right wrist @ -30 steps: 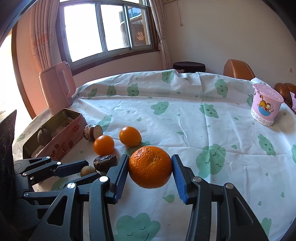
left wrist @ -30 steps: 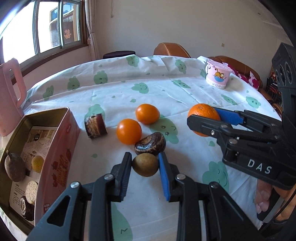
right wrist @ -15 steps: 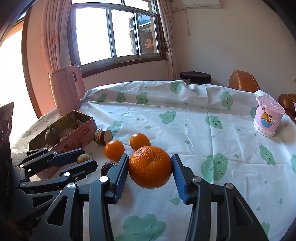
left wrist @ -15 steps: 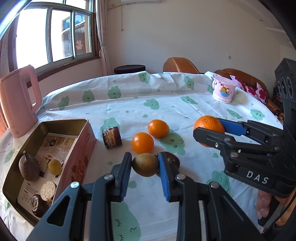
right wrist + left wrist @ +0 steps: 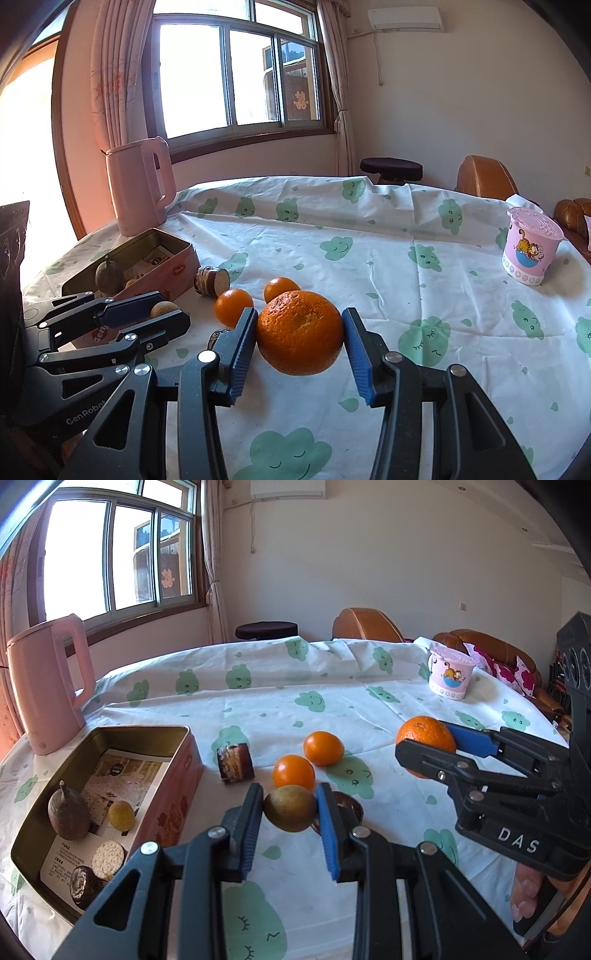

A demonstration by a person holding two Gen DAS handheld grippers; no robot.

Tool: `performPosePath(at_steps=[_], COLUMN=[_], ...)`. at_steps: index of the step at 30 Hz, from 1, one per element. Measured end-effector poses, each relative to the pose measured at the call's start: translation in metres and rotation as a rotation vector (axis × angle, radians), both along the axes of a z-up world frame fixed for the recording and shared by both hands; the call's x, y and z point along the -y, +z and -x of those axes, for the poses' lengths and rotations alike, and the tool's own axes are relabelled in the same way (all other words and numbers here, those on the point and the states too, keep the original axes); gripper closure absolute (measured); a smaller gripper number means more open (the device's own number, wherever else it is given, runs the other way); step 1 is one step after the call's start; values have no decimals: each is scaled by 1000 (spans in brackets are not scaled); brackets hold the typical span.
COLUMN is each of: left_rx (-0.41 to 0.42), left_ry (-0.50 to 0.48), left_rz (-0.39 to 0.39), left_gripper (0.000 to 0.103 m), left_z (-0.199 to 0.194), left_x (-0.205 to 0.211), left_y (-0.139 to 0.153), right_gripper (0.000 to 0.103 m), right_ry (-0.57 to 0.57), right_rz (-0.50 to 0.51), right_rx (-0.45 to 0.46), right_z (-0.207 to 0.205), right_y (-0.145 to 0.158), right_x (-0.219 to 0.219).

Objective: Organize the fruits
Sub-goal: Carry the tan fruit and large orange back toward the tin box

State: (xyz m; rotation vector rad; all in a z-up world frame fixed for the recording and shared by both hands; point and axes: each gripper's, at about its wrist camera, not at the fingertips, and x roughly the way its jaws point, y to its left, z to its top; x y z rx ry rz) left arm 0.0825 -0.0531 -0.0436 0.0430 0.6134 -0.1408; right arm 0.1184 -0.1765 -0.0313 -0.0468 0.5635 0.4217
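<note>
The left gripper is clamping a small round olive-brown fruit between its blue pads, holding it clear of the white tablecloth with green cloud prints. The right gripper is pinching a large rough-skinned orange the same way, its fingers spread only as wide as the fruit.

In the left wrist view, the open rectangular pink tin box is sitting at eight o'clock of the held brown fruit, its near wall facing the gripper; bare cloth is lying between them. Inside it are resting a brown pear-shaped fruit with a stem, a small yellow round fruit and round biscuits. Wide open cloth is stretching toward twelve and two o'clock.

Just beyond the held fruit, two small smooth tangerines are lying side by side, a dark brown wrinkled fruit is peeking out behind the right pad, and a cut brown log-like piece is standing at eleven o'clock. A tall pink kettle is standing past the tin's far end; a pink cartoon-printed cup is standing well apart at two o'clock.

The right wrist view is showing the left gripper from the side, poised just beside the tin's near corner; the dark fruit there is mostly hidden.
</note>
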Motion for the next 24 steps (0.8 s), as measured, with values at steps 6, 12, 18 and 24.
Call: performPosePath(at_steps=[6,12,18,24], left_rx=[26,43,59,78], left_ry=[14,24,30,39], left_rz=[-2,0,5,12], left_gripper=[72,72,72,72], left_z=[5,7,10,12], left_x=[-1,-3,-4,-6], left_y=[2,4,6,7], right_gripper=[54,54,54,54], right_ry=[-2,-3,-3,-4], right_rz=[-9,-13,-19,-24], right_rx=[24,41,61,81], right_z=[4,6,9,13], right_y=[2,4,6,8], right_x=[2,3,4,4])
